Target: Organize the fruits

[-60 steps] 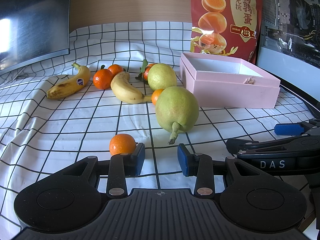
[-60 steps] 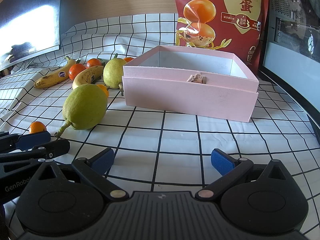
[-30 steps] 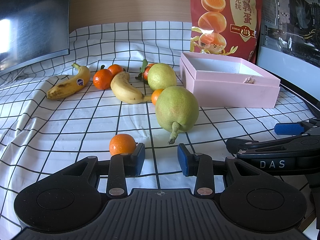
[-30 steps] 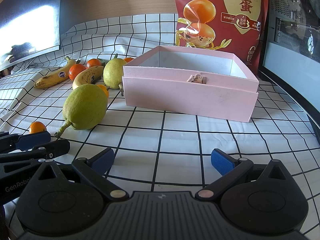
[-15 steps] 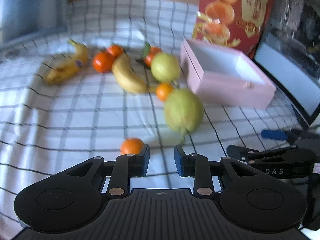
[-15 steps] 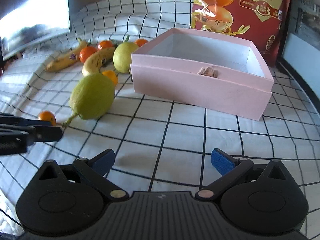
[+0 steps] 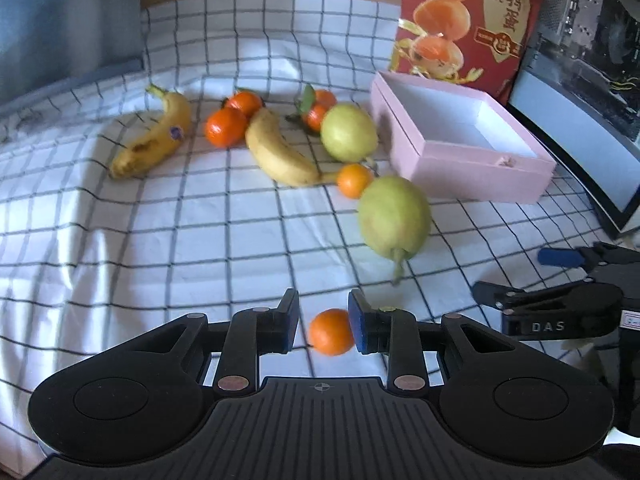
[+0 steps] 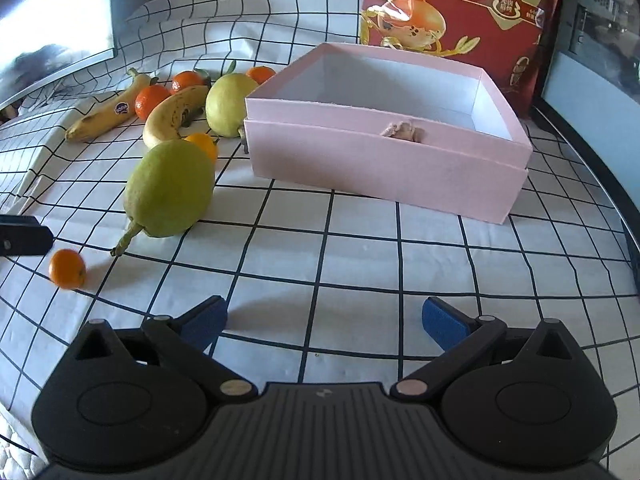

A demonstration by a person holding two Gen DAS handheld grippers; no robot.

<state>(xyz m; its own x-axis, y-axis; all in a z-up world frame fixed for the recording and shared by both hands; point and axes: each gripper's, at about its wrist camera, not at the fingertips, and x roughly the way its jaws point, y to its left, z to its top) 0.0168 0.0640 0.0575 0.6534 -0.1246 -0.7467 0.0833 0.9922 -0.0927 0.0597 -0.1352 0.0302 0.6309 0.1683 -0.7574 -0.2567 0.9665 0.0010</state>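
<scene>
A small orange (image 7: 331,332) lies on the checked cloth (image 7: 200,240), the nearest of the scattered fruit and the likely first pick for the empty pink box (image 7: 472,164). To take it cleanly, the left gripper (image 7: 324,320) should probably drop lower, straddle the fruit at its widest point and squeeze gently so that it does not roll. The gripper's jaws have just been closing to a narrow gap. From its own camera the orange shows in that gap against the right pad, but the right camera shows it on the cloth, below and clear of the finger (image 8: 24,236), so it is not pinched. A pear (image 7: 394,216) sits just beyond. The right gripper (image 8: 324,320) hangs wide open and empty, facing the box.
</scene>
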